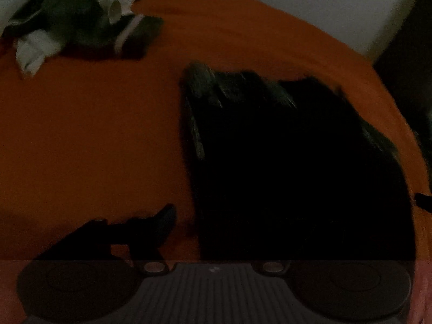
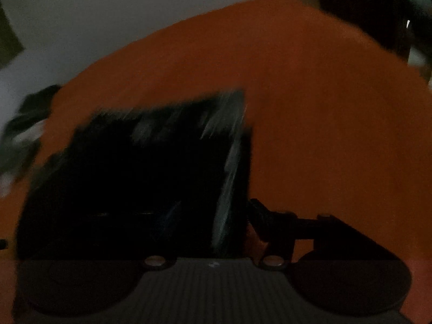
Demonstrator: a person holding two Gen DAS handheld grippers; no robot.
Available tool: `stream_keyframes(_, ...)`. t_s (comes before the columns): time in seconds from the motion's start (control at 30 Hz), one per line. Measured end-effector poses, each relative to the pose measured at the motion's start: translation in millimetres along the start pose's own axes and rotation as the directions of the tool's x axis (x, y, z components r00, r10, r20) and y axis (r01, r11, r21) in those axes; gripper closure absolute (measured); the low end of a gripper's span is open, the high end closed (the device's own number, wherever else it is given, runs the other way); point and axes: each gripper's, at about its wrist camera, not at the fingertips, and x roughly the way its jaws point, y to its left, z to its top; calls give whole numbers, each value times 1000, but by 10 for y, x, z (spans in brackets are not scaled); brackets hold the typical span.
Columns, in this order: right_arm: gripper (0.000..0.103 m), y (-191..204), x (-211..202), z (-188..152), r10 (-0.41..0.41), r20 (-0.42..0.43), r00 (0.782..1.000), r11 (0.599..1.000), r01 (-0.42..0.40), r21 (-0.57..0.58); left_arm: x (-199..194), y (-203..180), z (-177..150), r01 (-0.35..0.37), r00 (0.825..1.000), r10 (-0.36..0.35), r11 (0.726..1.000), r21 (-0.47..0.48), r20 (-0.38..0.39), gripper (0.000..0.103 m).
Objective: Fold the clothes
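Observation:
A black garment [image 1: 291,167] lies on the orange bed sheet [image 1: 89,140], roughly folded, with pale streaks along its far edge. In the left wrist view only my left finger [image 1: 159,224] shows, just left of the garment's near corner; the other finger is lost against the black cloth. In the right wrist view the same garment [image 2: 135,183] fills the left half, and only my right finger [image 2: 267,221] shows at its right edge. Both views are dark and blurred, so neither grip is clear.
A heap of dark green and white clothes [image 1: 73,24] lies at the far left of the bed, also at the left edge in the right wrist view [image 2: 24,132]. Orange sheet [image 2: 337,135] stretches right of the garment. A pale wall [image 2: 108,21] stands behind.

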Motion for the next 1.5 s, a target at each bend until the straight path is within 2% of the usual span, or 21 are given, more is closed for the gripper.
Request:
stream_keyframes(0.07,43,-128,325,423,26,-91,996,999,-23,37,211,-73,406,-50,999,50,999,21,-2,31)
stream_keyframes(0.13,44,-247,594,684,64,-181,981,992,-42,119,401,-162,708,-96,995,95,994,50,11,25)
stream_keyframes(0.17,43,-282,687,749,71,-190,979,986,-40,162,513,-172,822,-112,994,112,993,38,4,22)
stream_keyframes(0.27,42,-335,913,815,98,-152,984,970,-60,235,837,-85,995,-118,993,115,990,-82,-35,25)
stream_keyframes(0.33,45,-380,1069,801,114,-155,981,958,-67,278,928,-24,1007,-117,993,118,980,-160,-3,39)
stream_keyframes(0.37,55,-397,1138,787,114,-162,980,955,-63,289,970,8,1014,-111,993,117,974,-199,17,67)
stream_keyframes(0.4,66,-400,1179,783,104,-160,982,959,-56,279,994,32,1010,-97,994,107,970,-223,37,95)
stream_keyframes(0.43,96,-399,1186,793,90,-151,984,964,-48,261,997,48,994,-73,994,89,971,-230,59,102)
stream_keyframes(0.53,97,-532,1007,816,131,-53,990,954,-111,280,921,74,945,-23,989,54,978,-209,141,102)
stream_keyframes(0.67,100,-704,693,947,57,61,996,971,-70,228,817,227,946,29,984,13,971,-237,175,102)
stream_keyframes(0.77,99,-760,609,1002,-33,98,995,983,15,183,806,277,981,-28,984,69,971,-237,165,102)
stream_keyframes(0.9,99,-795,719,942,-65,96,993,983,47,177,750,309,1081,-43,982,82,973,-226,169,100)
stream_keyframes(0.93,93,-801,771,916,-65,74,995,981,50,187,753,292,1093,-39,985,74,974,-222,154,98)
stream_keyframes(0.97,82,-801,816,887,-53,46,998,975,42,217,754,269,1090,-35,989,65,977,-212,135,89)
stream_keyframes(1.0,70,-815,850,857,-32,19,999,967,26,252,756,246,1086,-32,992,56,979,-202,116,72)
stream_keyframes(1.03,47,-848,841,815,1,6,1000,957,-3,291,708,214,1067,-38,991,60,983,-180,117,65)
stream_keyframes(1.07,45,-872,791,754,31,15,999,944,-34,327,598,179,1007,-48,988,69,988,-147,141,61)
stream_keyframes(1.2,39,-1013,245,462,90,135,987,900,-139,414,27,91,589,-62,969,67,998,-29,236,61)
stream_keyframes(1.3,37,-926,-323,-14,97,134,986,920,-140,366,-489,-2,7,-92,961,73,994,58,267,61)
stream_keyframes(1.4,36,-690,-735,-667,146,75,986,949,-161,272,-808,-116,-801,-63,982,32,985,161,188,60)
stream_keyframes(1.5,38,-402,-882,-1357,222,-64,973,954,-203,221,-859,-169,-1415,68,995,-77,990,125,66,60)
